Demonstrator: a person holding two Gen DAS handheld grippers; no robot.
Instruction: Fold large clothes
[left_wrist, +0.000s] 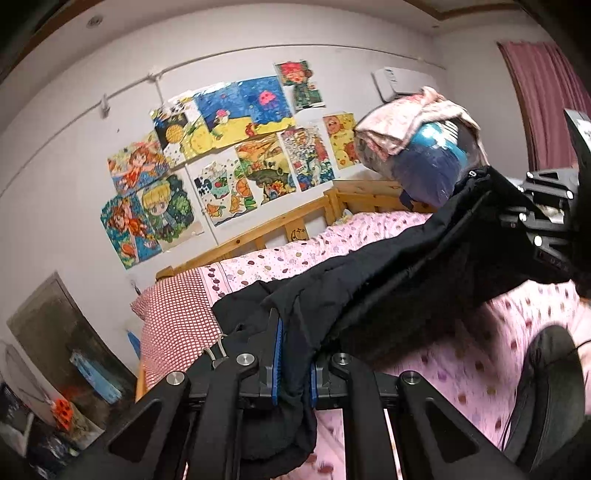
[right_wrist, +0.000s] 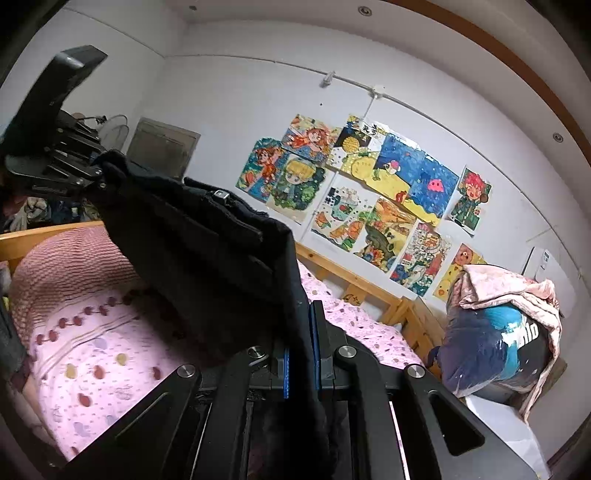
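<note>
A large black garment hangs stretched between both grippers above the pink spotted bed. My left gripper is shut on one edge of the cloth, which bunches between the blue pads and droops below them. In the same view the right gripper grips the far end at the right. In the right wrist view my right gripper is shut on a black fold, the black garment rises away to the left, and the left gripper clamps its far corner. The zip pull shows on top.
A wooden bed frame runs along the wall with several colourful drawings. A red checked pillow lies at the bed's head. A stuffed plastic bag with a pink cloth over it stands at the foot. A dark round object sits at the right.
</note>
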